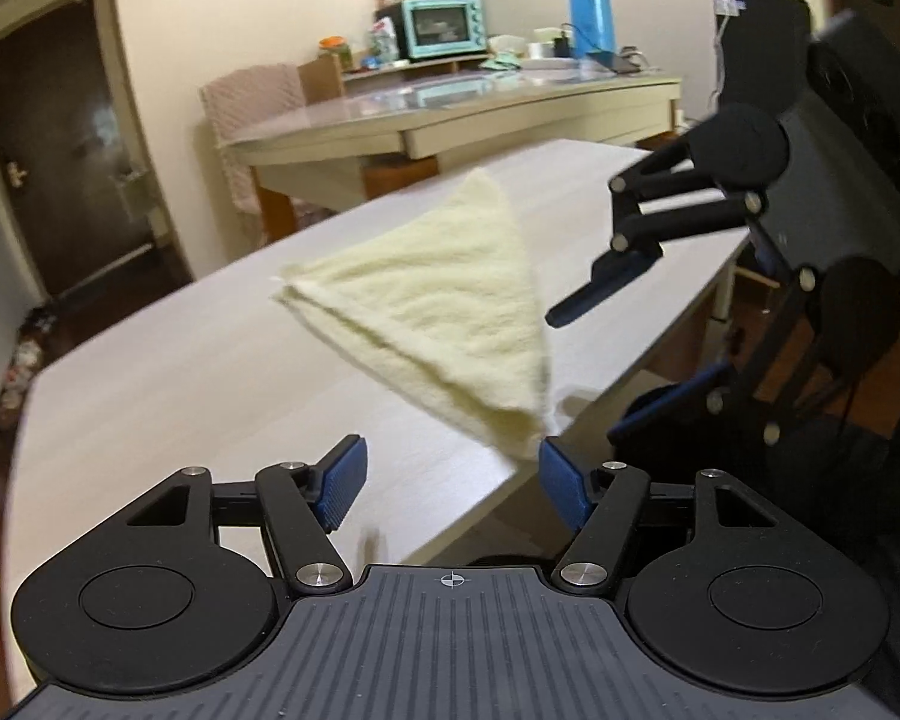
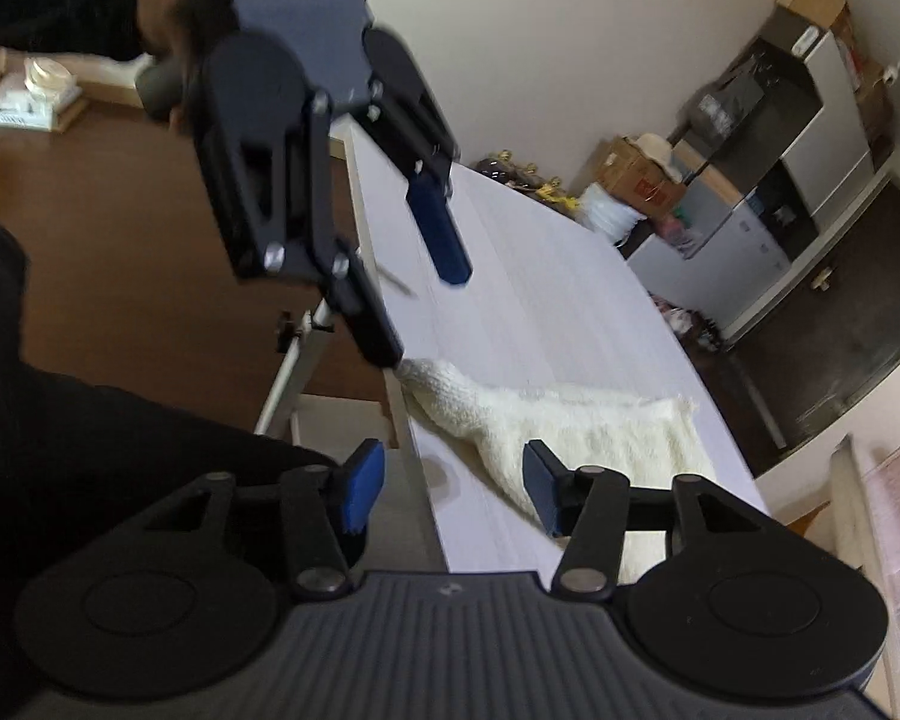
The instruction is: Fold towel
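Note:
A pale yellow towel (image 1: 450,306) lies folded into a triangle on the light wood table (image 1: 180,372), its near corner at the table's front edge. My left gripper (image 1: 450,480) is open and empty, hovering just before that corner. My right gripper (image 2: 450,486) is open and empty above the table edge, beside the towel (image 2: 570,432). The right gripper also shows in the left wrist view (image 1: 600,354), open, right of the towel. The left gripper shows in the right wrist view (image 2: 426,306), open, one finger tip next to the towel corner.
A second table (image 1: 450,114) behind holds a teal toaster oven (image 1: 444,27), a blue thermos (image 1: 591,6) and jars. A dark door (image 1: 60,138) is at left. Cardboard boxes (image 2: 636,174) and a fridge (image 2: 822,126) stand past the table's far end.

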Demonstrator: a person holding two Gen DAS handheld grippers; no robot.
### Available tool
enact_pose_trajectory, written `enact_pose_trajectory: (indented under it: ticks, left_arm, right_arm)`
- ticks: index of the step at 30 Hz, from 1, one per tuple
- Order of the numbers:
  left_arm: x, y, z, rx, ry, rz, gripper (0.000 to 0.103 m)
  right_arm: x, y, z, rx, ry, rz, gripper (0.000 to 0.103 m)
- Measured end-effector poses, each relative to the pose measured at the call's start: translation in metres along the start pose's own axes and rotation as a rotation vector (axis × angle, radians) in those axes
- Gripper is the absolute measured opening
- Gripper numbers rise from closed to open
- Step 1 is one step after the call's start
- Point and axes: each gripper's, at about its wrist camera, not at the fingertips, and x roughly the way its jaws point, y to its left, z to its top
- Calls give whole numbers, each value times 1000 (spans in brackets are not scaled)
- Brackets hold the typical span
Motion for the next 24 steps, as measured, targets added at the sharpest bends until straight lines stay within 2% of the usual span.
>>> enact_pose_trajectory:
  ticks: [5,8,12,19,20,21,24]
  left_arm:
    - [-17,9,-5,-24,-11,59,72]
    - [-21,11,-8,-38,-15,79,73]
    - [-25,13,-11,-50,-22,90,74]
    - [-26,14,-11,-45,-27,98,74]
    - [-27,15,-11,-47,-28,102,74]
    - [-28,15,-11,-49,-29,106,74]
    - [-30,16,-11,-54,-33,118,76]
  right_arm:
    - [32,6,13,-33,-1,-34,58]
    - [44,10,16,-59,7,-31,46]
    - [52,16,18,-64,31,-32,37]
    - [25,30,11,3,14,-11,37]
    - [25,27,11,28,9,-3,35]
    - [24,26,11,50,6,-1,27]
    - [17,23,9,92,-3,8,16]
